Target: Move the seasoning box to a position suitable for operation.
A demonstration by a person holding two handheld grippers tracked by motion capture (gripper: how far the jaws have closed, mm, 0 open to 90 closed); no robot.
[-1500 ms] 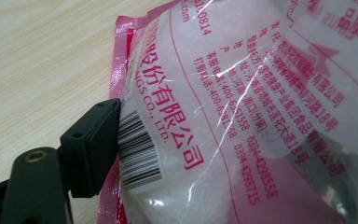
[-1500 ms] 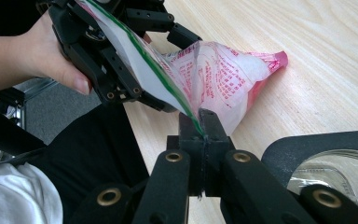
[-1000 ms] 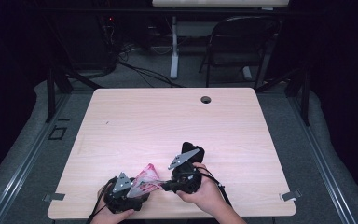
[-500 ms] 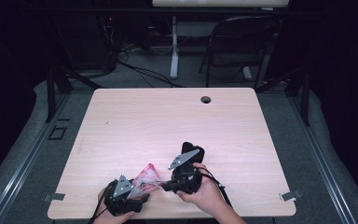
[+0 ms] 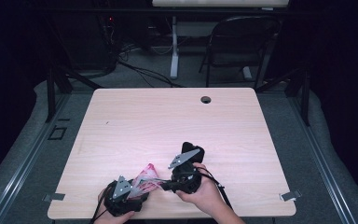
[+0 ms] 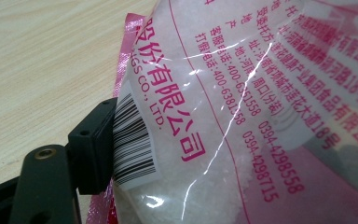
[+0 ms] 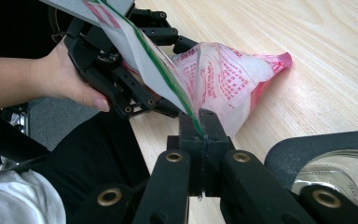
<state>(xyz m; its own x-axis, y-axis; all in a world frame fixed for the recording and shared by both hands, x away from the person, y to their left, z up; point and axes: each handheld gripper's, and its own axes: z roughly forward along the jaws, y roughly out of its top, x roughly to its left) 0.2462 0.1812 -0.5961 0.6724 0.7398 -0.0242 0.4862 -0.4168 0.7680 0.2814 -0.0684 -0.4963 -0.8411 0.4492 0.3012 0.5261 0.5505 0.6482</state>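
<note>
A clear plastic bag (image 5: 144, 179) with pink print and white granules inside hangs between both grippers, just above the front edge of the table (image 5: 168, 126). My left gripper (image 5: 133, 191) is shut on its lower end. In the left gripper view one black jaw presses beside the barcode on the bag (image 6: 261, 116), and the other jaw is hidden behind it. From the right, my right gripper (image 5: 164, 185) is shut on the bag. In the right gripper view the right gripper (image 7: 200, 116) pinches a thin white, green-striped edge of the bag (image 7: 223, 79).
A round cable hole (image 5: 206, 99) sits near the table's far edge. A folding chair (image 5: 237, 42) and a desk leg with cables stand on the floor behind. A hand (image 7: 60, 79) grips the left gripper close to the table's front edge.
</note>
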